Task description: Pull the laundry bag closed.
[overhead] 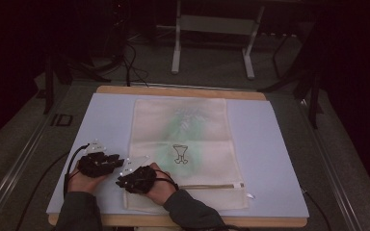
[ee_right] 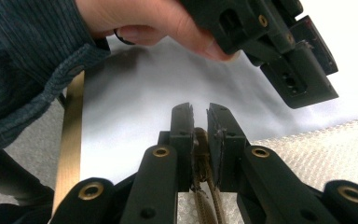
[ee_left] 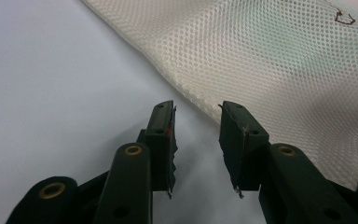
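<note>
My right claw is clenched on the brown zipper pull, the tab pinched between the pads, its tape trailing down beneath the jaws; my left claw is released, its 2 jaws apart over the blue mat, nothing between them, the mesh bag just ahead and to its right; risk now, I'd say: pull the zipper with the left not pinning the mesh and the whole bag slides or bunches, or the small tab slips out; through the bag a green haze and a dark goblet-like outline show; contents or print, I cannot tell.
</note>
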A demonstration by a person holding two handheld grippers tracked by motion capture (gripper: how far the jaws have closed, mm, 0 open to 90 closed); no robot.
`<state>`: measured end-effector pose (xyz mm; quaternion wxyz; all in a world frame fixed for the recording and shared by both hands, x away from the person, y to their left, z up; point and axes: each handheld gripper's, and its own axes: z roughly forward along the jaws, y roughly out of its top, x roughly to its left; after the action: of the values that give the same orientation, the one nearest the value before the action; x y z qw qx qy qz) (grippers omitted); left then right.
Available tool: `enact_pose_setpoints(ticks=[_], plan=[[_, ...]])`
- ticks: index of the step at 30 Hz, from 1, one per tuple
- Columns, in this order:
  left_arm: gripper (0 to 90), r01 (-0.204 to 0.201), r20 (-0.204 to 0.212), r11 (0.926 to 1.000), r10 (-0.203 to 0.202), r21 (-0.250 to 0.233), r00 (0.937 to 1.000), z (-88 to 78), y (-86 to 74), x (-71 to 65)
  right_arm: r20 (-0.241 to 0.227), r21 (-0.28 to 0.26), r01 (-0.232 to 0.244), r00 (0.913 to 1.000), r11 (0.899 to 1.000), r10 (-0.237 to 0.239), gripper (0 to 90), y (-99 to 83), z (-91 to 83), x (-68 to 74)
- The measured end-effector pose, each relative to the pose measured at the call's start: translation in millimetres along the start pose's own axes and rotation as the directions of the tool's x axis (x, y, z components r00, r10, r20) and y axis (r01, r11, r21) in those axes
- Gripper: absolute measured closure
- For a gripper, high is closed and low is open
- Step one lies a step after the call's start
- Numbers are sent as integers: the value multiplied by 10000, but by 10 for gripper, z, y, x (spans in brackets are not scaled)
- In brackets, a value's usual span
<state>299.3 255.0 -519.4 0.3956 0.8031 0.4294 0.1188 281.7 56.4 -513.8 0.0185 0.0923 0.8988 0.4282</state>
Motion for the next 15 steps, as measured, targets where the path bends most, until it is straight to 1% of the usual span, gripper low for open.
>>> enact_pose_setpoints(ticks=[1, 4, 7, 9, 10, 11, 12, 15], plan=[[652, -2, 17, 10000, 2, 16, 10000, 2, 0, -1, -62, 14, -85, 9999, 10000, 85, 813, 5, 4, -13], [649, -14, 15, 10000, 14, 53, 10000, 4, 1, -3, 19, 230, 158, 9999, 9996, -159, 813, 32, 55, -10], [649, 7, -8, 10000, -7, -6, 10000, -2, -1, 2, 179, 509, 291, 9994, 9983, -300, 815, 46, 166, -2], [649, 35, -29, 10000, -35, -34, 10000, -9, -2, 4, 200, 616, 244, 9995, 9978, -257, 816, 43, 235, -7], [649, 35, -29, 10000, -35, -34, 10000, -9, -2, 4, 200, 616, 244, 9995, 9978, -257, 816, 43, 235, -7], [649, 47, -60, 10000, -48, -63, 10000, -16, -3, 11, 270, 526, 59, 9996, 9986, -73, 816, 48, 266, -24], [649, 62, -57, 10000, -62, -64, 10000, -18, -4, 14, 254, 489, 23, 9997, 9988, -36, 816, 51, 265, -32], [649, 86, -47, 9999, -86, -73, 10000, -22, -6, 14, 154, 356, -32, 9999, 9994, 27, 815, 56, 202, -37]])
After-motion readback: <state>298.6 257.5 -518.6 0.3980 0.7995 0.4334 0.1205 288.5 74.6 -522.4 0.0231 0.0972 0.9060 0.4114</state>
